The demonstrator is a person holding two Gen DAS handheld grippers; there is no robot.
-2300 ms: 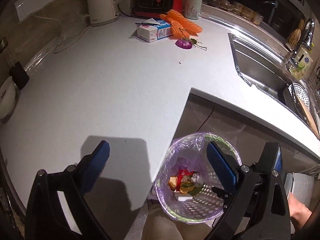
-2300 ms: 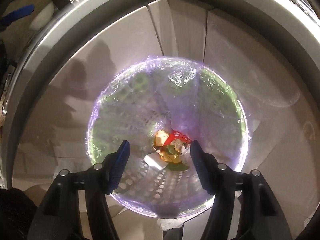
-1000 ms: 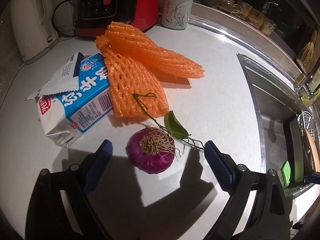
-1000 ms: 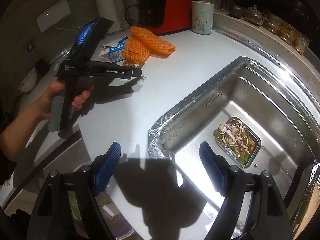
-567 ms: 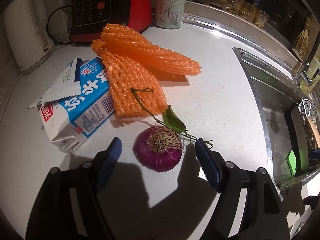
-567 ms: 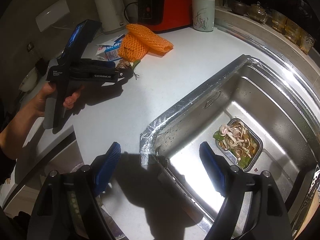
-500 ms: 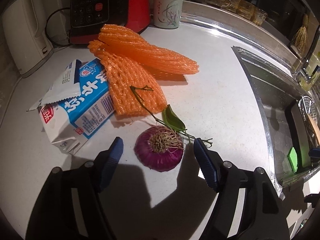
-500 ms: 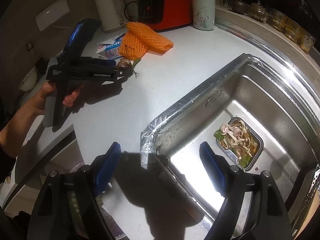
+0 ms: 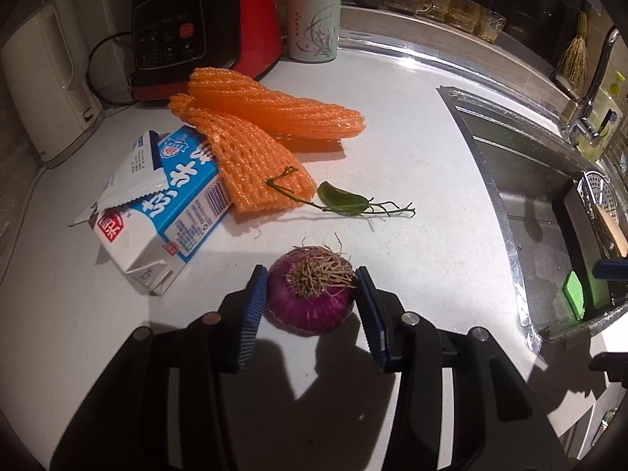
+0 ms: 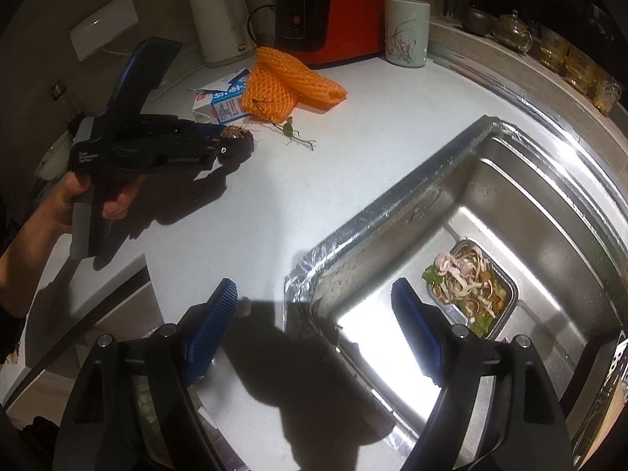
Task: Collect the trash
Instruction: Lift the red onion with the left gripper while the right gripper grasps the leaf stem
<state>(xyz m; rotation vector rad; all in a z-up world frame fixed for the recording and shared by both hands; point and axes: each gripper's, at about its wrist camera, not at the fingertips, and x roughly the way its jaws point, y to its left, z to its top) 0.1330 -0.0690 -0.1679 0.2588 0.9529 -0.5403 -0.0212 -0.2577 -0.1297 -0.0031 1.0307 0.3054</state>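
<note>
Purple onion (image 9: 310, 298) sits on the counter (image 9: 412, 149) squarely between the left gripper (image 9: 310, 310) pads, which touch its sides (root end up); a lift looks next. Right gripper (image 10: 314, 325), spread wide and empty, hovers far off by the sink (image 10: 549, 212).

counter (image 9: 412, 125) | onion (image 9: 310, 298), milk carton (image 9: 168, 200), 2 foam nets (image 9: 255, 145), sprig (image 9: 341, 202)

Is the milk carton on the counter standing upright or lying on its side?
Lying on its side. The milk carton rests flat on the counter, its torn-open top pointing toward the camera, beside the orange foam nets.
</note>
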